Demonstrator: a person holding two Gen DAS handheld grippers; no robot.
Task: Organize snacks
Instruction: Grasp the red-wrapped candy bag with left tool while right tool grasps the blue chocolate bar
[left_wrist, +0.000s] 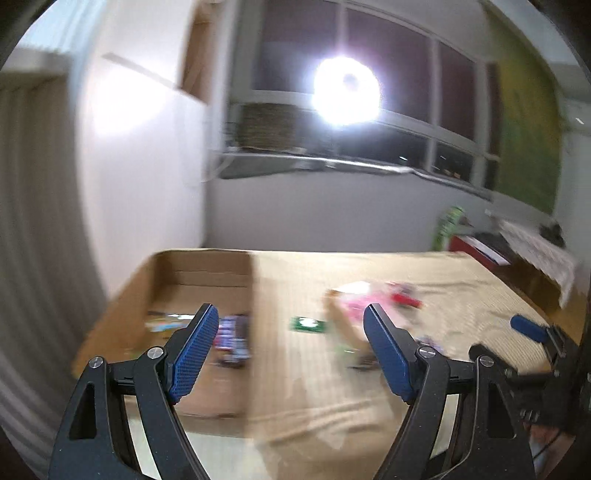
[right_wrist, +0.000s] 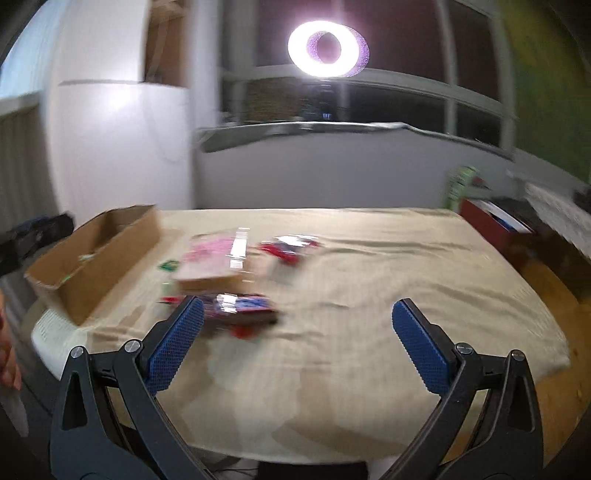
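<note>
Snack packets loose on cloth-covered desk, right of cardboard box | nearest packet by left finger of right hand-held gripper, long axis crosswise | right nearer | left hand-held gripper released, empty; right likewise.

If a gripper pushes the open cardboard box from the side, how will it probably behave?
The cardboard box looks low and wide, so it should slide on the cloth rather than tip. Only a few packets show inside, so it is probably light.
</note>
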